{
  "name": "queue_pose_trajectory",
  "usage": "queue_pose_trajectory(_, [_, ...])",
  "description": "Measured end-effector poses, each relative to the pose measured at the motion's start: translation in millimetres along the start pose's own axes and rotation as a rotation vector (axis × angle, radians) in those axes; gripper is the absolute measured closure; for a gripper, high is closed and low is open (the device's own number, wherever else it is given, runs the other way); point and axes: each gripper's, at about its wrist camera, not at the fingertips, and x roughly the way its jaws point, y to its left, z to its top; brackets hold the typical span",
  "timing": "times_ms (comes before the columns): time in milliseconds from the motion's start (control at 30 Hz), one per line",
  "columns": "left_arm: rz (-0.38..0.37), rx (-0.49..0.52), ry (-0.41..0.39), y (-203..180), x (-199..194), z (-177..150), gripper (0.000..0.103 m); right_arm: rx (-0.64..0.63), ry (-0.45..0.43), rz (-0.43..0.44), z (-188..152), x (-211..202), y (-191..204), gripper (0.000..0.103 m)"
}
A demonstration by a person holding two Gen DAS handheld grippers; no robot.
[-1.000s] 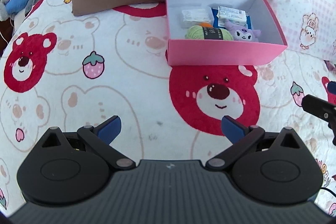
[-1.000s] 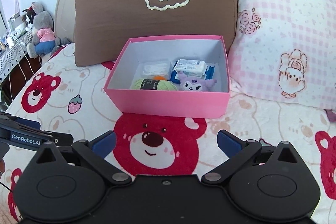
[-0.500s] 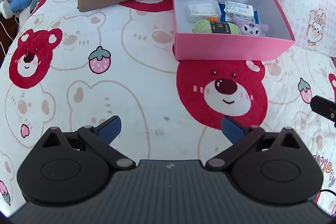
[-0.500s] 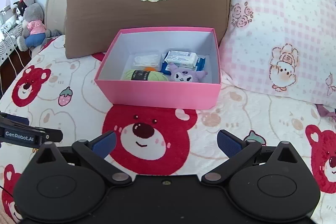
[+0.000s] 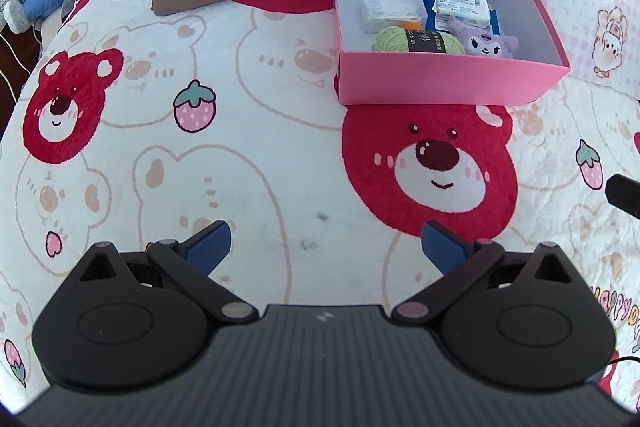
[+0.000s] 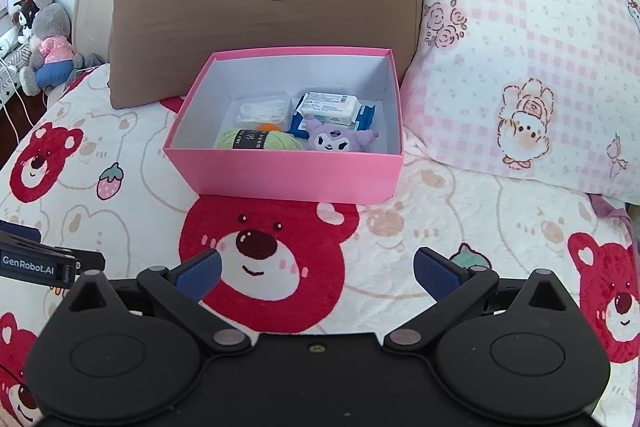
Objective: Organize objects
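A pink box [image 5: 452,83] [image 6: 288,175] sits open on the bear-print bedspread. Inside lie a green yarn skein [image 5: 416,41] [image 6: 256,141], a purple plush toy [image 5: 486,43] [image 6: 340,141], a clear plastic case [image 5: 394,9] [image 6: 264,111], a white packet [image 5: 462,7] [image 6: 328,105] on a blue pack, and a small orange item [image 6: 266,126]. My left gripper [image 5: 326,247] hovers open over the bedspread, well short of the box, with nothing between its fingers. My right gripper [image 6: 316,271] is open too, empty, in front of the box.
A brown pillow [image 6: 264,3] and a pink checked pillow [image 6: 520,79] lean on the headboard behind the box. Plush toys [image 6: 46,43] sit at the bed's far left corner. The left gripper's body [image 6: 40,263] shows at the right wrist view's left edge.
Both grippers have drawn back from the box and shifted slightly, so the box sits farther away in both views. Both stay open and empty.
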Motion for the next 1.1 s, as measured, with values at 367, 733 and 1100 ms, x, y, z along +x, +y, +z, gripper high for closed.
queue_pose_trajectory(367, [0.002, 0.004, 0.015, 0.0, 2.9, -0.4, 0.0, 0.002, 0.001, -0.004, -0.4, 1.8, -2.8, 0.0])
queue_pose_trajectory(733, [0.003, 0.021, 0.032, -4.4, 5.0, -0.6, 0.0, 0.0, 0.003, -0.008, -2.0, 2.4, -5.3, 0.0])
queue_pose_trajectory(1100, [0.003, 0.025, 0.039, -7.5, 5.7, -1.8, 0.0, 0.002, 0.006, -0.007, -2.2, 2.6, -8.0, 0.0])
